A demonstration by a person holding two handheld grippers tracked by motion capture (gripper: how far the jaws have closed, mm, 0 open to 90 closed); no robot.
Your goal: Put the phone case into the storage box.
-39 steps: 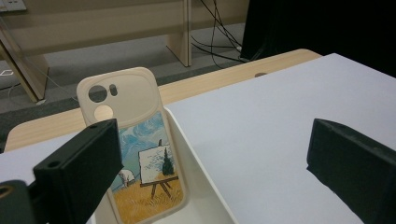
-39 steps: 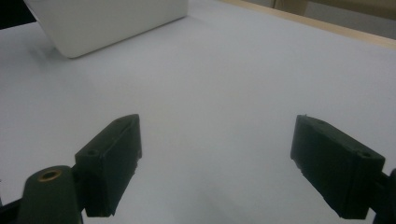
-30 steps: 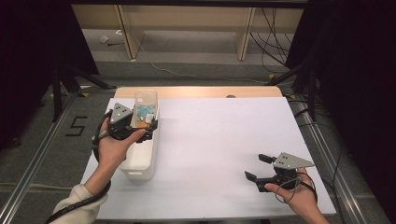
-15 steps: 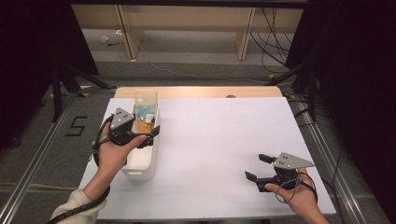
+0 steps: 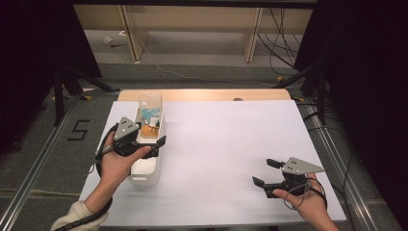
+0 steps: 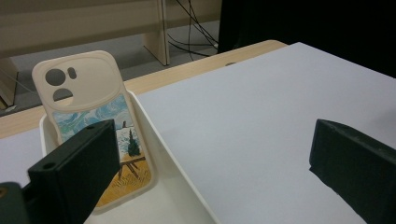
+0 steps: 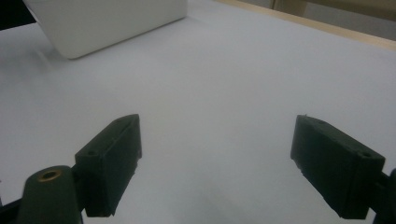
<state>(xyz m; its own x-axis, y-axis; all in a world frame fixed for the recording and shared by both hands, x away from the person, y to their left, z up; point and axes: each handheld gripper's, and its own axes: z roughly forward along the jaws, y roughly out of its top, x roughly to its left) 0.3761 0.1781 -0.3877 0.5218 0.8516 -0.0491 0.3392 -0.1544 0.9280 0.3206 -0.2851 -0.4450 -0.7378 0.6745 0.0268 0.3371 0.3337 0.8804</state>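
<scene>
Both grippers (image 5: 153,144) (image 5: 267,173) gape wide over a white table (image 5: 226,144) above grey floor (image 5: 43,159).

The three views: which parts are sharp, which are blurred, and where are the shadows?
High view: even light on the table, dark sides. Left gripper view: the phone case is sharp, the near jaws soft. Right gripper view: the white bin is slightly soft, faint shadow beside it.

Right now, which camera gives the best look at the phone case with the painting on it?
The left gripper view: the phone case stands close, leaning in the white bin, camera cutouts and painted picture plain. The high view shows it small. The right gripper view catches the bin's outer wall.
</scene>
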